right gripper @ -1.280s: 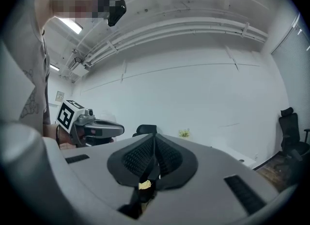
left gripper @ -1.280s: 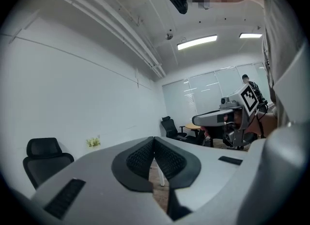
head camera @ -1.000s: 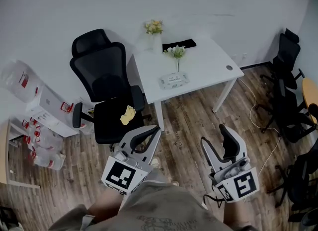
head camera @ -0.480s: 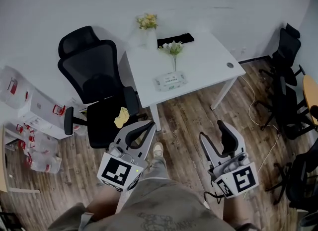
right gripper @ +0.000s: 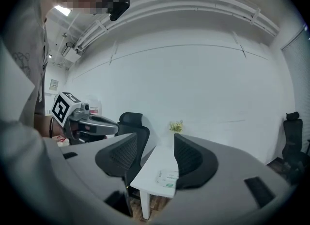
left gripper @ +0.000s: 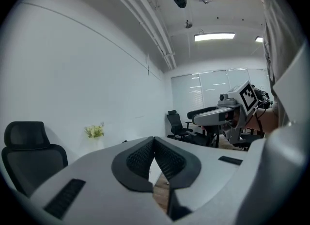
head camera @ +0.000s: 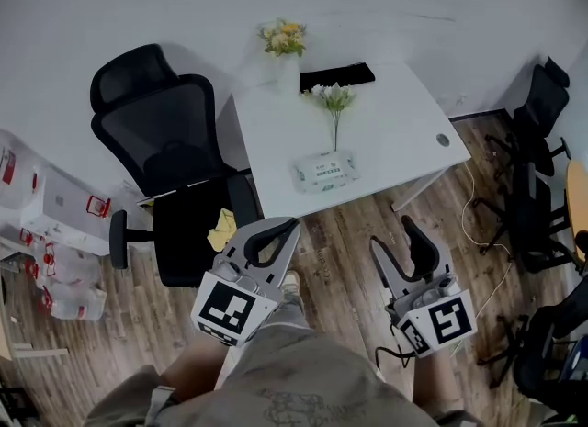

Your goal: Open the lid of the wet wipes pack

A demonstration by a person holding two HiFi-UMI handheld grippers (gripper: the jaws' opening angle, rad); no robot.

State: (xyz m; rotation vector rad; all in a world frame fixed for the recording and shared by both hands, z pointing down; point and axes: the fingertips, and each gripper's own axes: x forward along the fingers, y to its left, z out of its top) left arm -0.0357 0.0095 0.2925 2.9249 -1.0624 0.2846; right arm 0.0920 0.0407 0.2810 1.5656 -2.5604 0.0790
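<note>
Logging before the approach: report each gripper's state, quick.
Left gripper: closed, jaws together, empty.
Right gripper: open, jaws apart, empty.

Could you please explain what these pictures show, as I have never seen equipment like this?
There is no robot arm: a person holds a hand-held gripper in each hand. The downward picture comes from a camera on the person's head; the other two come from cameras riding on the grippers. The left hand-held gripper has its jaws together on nothing; the right hand-held gripper has its jaws apart, empty. Ahead, a white table bears the wet wipes pack, yellow flowers, white flowers and a flat black item. A black office chair stands beside it.
</note>
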